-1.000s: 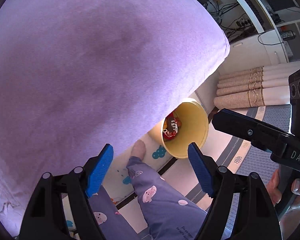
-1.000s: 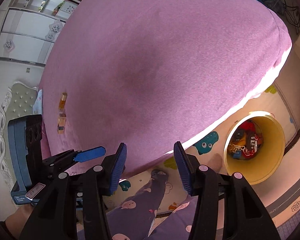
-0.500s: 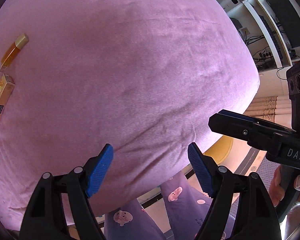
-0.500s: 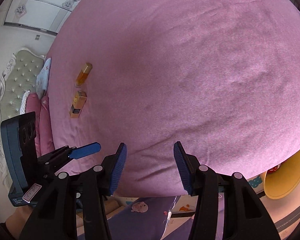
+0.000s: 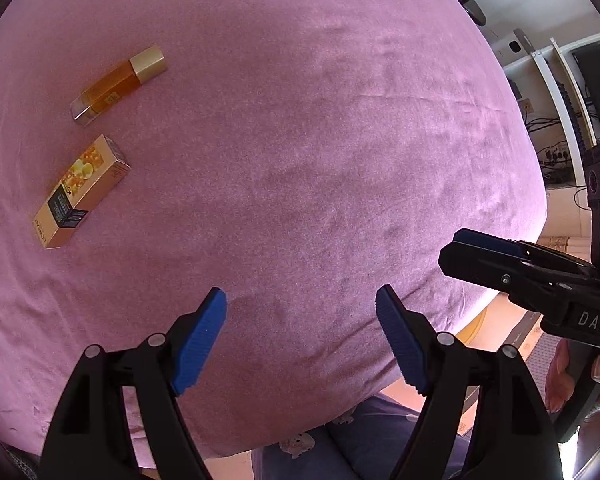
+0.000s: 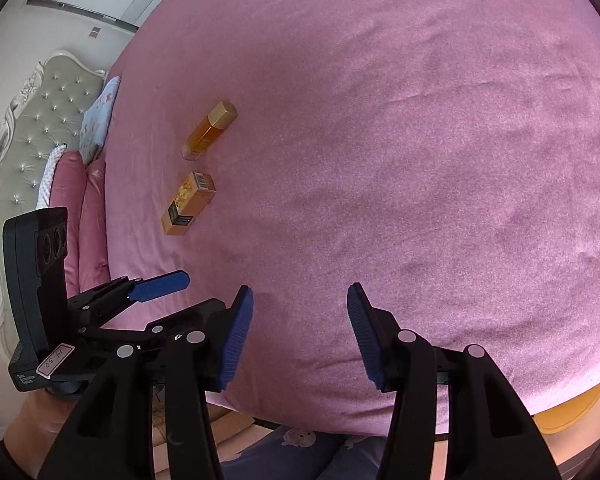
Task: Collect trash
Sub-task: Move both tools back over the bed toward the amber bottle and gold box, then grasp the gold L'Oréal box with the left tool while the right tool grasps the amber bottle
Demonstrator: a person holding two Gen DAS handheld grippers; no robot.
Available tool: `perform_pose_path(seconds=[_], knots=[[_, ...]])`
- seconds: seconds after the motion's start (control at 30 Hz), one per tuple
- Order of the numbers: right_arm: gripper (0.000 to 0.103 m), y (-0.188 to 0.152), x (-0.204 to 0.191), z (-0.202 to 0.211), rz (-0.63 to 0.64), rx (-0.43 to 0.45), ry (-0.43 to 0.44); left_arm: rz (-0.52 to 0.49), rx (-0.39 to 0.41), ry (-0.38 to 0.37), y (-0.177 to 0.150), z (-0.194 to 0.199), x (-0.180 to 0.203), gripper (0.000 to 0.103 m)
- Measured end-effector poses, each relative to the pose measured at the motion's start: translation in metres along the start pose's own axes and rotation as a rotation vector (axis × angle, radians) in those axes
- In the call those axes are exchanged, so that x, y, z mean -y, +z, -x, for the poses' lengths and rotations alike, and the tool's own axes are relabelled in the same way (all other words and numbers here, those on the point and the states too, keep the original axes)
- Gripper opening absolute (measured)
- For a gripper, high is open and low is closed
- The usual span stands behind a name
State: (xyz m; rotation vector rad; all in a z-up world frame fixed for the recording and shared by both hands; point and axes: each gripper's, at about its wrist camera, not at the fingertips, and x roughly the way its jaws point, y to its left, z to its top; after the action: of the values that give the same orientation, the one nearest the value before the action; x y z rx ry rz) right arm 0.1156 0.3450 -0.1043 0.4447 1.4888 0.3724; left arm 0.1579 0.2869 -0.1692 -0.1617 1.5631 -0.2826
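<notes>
Pink bed [image 5: 300,140] fills both views; a bottle [image 5: 118,85] and a box [image 5: 82,192] lie near each other, apart, far from both grippers. Left gripper [image 5: 300,336] and right gripper [image 6: 300,336] hang empty, jaws open (a reach, I judge). Next: close on one.

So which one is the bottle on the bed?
Look at the big pink bedspread. Two small golden things lie near each other on it. The amber glass bottle with a gold cap is the see-through one, farther from the fingers than the printed gold cardboard box.
</notes>
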Motion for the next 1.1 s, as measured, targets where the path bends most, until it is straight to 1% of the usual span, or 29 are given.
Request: perform_pose_path(seconds=[0.07, 0.2, 0.3, 0.4, 0.53, 0.63, 0.77, 0.87, 1.0, 1.1], knots=[[0.049, 0.010, -0.006, -0.002, 0.030, -0.019, 0.007, 0.029, 0.007, 0.022, 0.002, 0.004, -0.008, 0.077], [0.049, 0.028, -0.023, -0.009, 0.098, -0.042, 0.005, 0.098, 0.026, 0.022, 0.009, 0.007, -0.025, 0.077], [0.049, 0.036, -0.032, -0.016, 0.120, -0.055, -0.012, 0.117, 0.043, 0.022, 0.014, 0.012, -0.040, 0.077], [0.049, 0.039, -0.042, -0.026, 0.119, -0.067, -0.015, 0.121, 0.042, 0.023, 0.019, 0.015, -0.058, 0.077], [0.049, 0.037, -0.056, -0.045, 0.092, -0.071, -0.025, 0.065, 0.027, 0.049, 0.023, 0.021, -0.084, 0.077], [0.049, 0.033, -0.067, -0.056, 0.042, -0.056, -0.028, 0.014, 0.009, 0.058, 0.025, 0.025, -0.105, 0.077], [0.049, 0.024, -0.085, -0.073, -0.009, -0.022, -0.046, -0.049, -0.004, 0.063, 0.030, 0.029, -0.136, 0.077], [0.049, 0.019, -0.098, -0.083, -0.068, 0.017, -0.034, -0.101, -0.018, 0.080, 0.036, 0.030, -0.156, 0.077], [0.050, 0.016, -0.111, -0.098, -0.145, 0.052, -0.022, -0.155, -0.039, 0.100, 0.046, 0.023, -0.177, 0.077], [0.050, 0.014, -0.121, -0.112, -0.162, 0.052, -0.022, -0.172, -0.056, 0.097, 0.054, 0.013, -0.187, 0.077]])
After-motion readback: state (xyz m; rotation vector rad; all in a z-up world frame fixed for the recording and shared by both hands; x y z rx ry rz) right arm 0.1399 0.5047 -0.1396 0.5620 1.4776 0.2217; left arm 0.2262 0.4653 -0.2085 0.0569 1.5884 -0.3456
